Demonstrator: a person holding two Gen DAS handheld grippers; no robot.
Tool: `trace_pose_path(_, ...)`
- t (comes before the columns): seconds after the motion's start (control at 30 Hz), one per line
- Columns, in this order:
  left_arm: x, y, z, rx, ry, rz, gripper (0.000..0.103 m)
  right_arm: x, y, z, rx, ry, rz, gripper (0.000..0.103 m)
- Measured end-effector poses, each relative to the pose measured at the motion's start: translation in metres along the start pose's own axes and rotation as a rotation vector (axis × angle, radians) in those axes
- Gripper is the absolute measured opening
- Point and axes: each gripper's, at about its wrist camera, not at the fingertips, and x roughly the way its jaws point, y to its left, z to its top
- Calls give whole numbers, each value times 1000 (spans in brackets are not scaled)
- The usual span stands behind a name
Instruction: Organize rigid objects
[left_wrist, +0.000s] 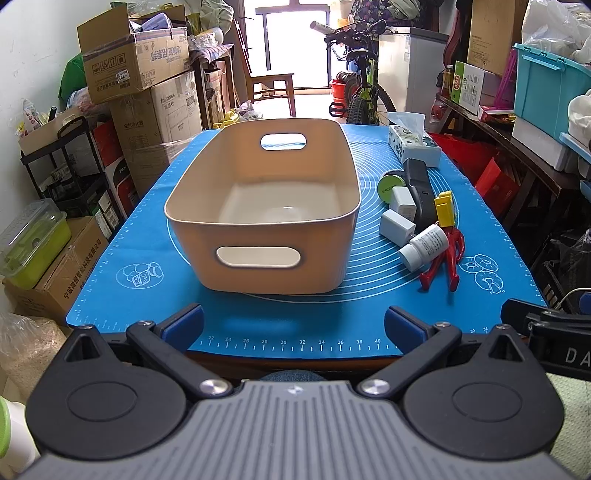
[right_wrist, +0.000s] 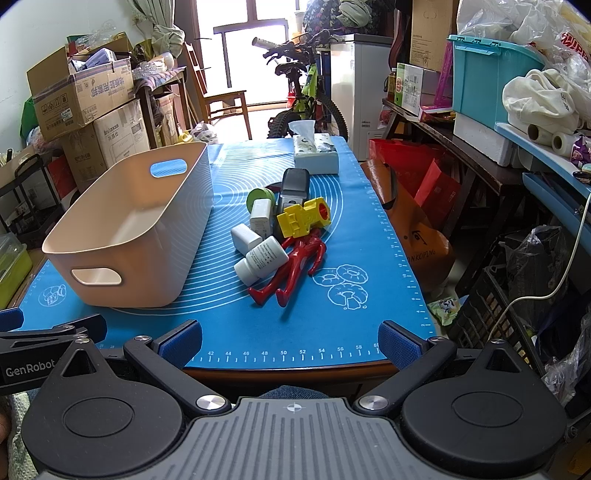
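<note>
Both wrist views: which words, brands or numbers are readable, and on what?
"GenRobot": black left gripper.
"DA", cut off: black right gripper.
"22" to "40", "42" to "58": ruler on blue silicone mat.
"NKOPING": orange paper bag.
White pill bottle print: too small to read.

A wooden table (right_wrist: 295, 371) is covered by a blue silicone mat (right_wrist: 332, 325) printed with white rings and edge rulers. A beige plastic bin (left_wrist: 266, 236) stands toward the mat's left side; a tissue box (right_wrist: 316, 153) sits near the far right corner.
</note>
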Motion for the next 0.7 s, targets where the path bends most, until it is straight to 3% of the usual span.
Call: trace_pose_path(0.7, 2, 0, -4, 2, 4, 4, 103, 0, 0, 0, 0, 0, 1, 100)
